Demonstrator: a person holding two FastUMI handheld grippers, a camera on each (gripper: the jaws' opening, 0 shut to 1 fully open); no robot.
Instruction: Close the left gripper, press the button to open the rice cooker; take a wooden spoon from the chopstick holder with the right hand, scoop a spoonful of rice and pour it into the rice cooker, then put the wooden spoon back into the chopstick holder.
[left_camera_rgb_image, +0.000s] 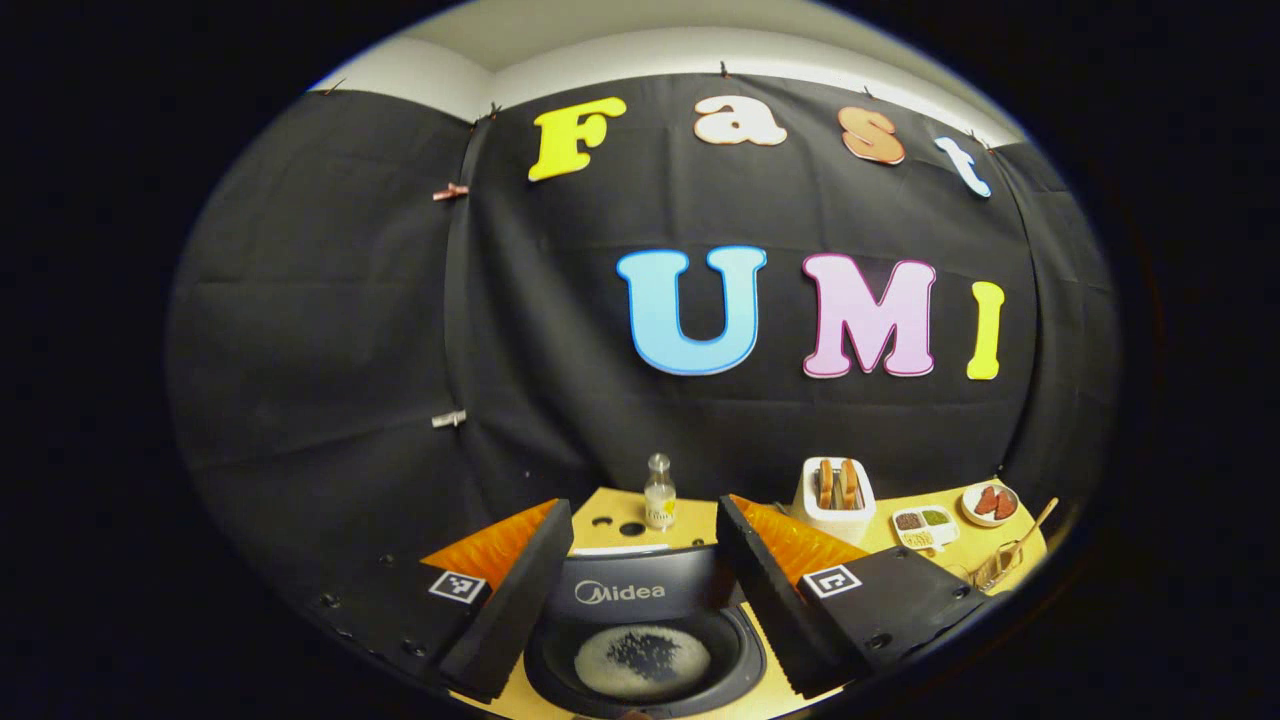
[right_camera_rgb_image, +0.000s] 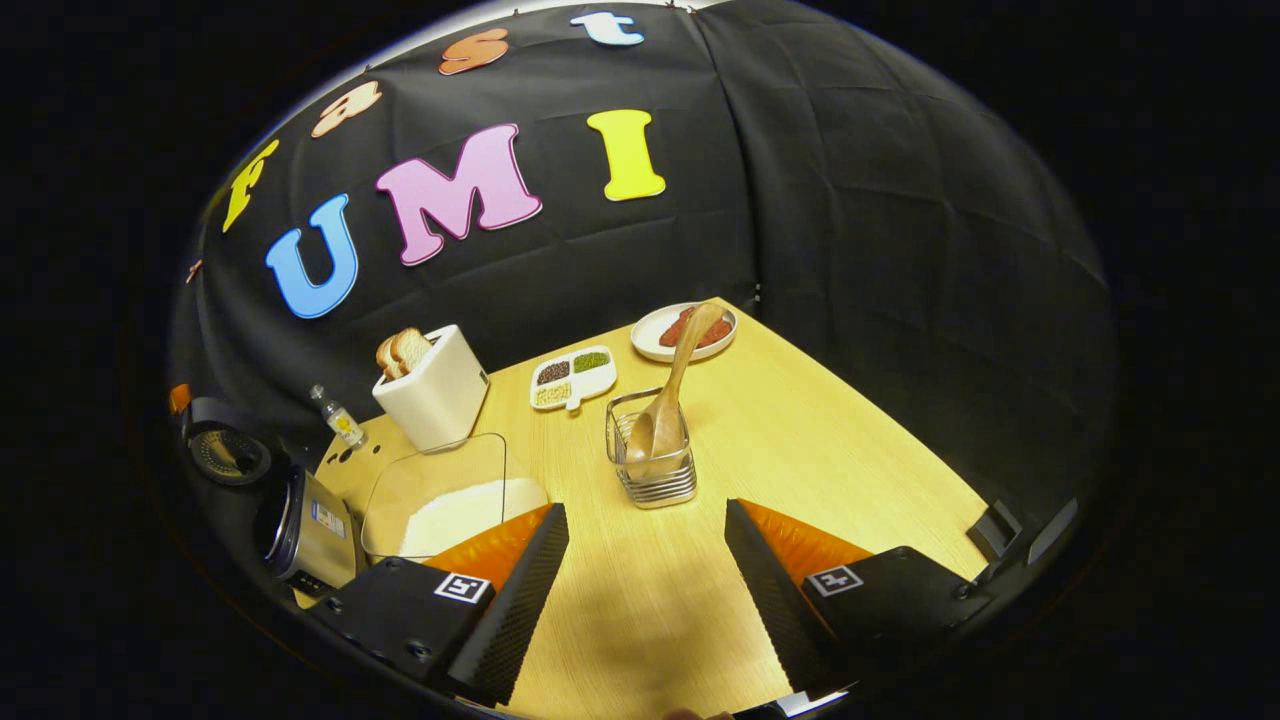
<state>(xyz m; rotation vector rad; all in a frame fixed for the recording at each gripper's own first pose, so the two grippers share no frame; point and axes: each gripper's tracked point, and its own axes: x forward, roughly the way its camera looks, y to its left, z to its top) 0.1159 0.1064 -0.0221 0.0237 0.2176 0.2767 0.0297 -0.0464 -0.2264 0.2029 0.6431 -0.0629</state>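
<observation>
Both tongs stood released: the left tongs (left_camera_rgb_image: 640, 590) above the open rice cooker (left_camera_rgb_image: 645, 655), the right tongs (right_camera_rgb_image: 645, 590) facing the wooden spoon (right_camera_rgb_image: 668, 400) leaning in the chopstick holder (right_camera_rgb_image: 652, 460). A careless grab could topple that light holder.

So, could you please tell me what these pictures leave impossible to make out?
- Rice cooker: front rim and button cut off by the left gripper view's bottom edge.
- Wooden spoon: whether rice clings to its bowl, too small, behind the chopstick holder wires.
- Divided dish: contents too small.
</observation>
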